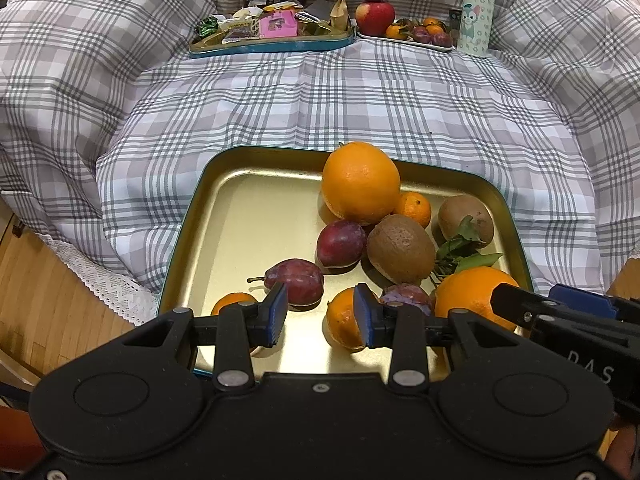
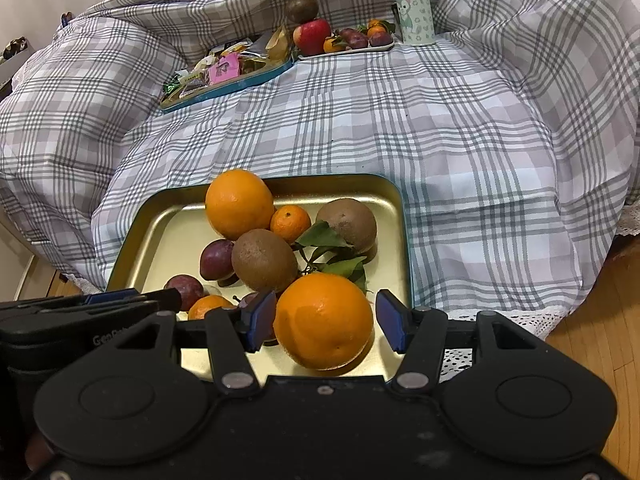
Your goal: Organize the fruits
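Here, orange point(image 2: 323, 322) between right fingers point(image 2: 261, 317).

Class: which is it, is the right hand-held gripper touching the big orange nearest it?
Apart. The right wrist view shows the orange between open pads, tray visible in both gaps.

You held two matte black plastic left gripper point(image 1: 320, 316) and right gripper point(image 2: 326, 320) units, each with blue ribbed rubber pads point(image 1: 280, 312), silver pivot rivets point(image 1: 234, 378), twin round embossed discs and a small centre screw; white lettering marked one side.
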### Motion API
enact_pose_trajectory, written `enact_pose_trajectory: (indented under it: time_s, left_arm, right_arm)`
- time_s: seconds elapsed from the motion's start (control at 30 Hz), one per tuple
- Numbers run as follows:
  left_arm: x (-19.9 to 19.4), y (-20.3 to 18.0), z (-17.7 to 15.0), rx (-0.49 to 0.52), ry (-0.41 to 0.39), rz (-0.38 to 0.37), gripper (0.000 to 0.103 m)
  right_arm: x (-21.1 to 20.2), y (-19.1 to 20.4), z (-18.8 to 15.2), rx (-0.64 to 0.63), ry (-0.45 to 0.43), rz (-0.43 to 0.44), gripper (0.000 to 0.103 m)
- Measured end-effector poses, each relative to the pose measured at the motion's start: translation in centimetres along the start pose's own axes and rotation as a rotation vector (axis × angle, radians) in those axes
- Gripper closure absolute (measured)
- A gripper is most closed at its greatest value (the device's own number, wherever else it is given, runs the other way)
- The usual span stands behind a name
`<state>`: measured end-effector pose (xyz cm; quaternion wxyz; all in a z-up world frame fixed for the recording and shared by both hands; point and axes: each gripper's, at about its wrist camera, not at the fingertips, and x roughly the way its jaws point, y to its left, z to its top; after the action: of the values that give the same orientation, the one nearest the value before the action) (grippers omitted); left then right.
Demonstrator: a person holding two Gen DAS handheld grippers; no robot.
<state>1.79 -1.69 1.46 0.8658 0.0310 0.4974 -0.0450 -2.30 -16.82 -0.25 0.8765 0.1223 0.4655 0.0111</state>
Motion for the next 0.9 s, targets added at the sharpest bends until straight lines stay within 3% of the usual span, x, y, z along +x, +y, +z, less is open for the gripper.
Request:
enact_pose_trajectory:
  time_s: [0.9]
  left_arm:
    - [-0.13, 0.23, -0.03, -0.011, 0.006, -0.004, 0.058]
  right_arm:
    - [0.26, 0.23, -0.21, -0.008, 0.022, -0.003, 0.044]
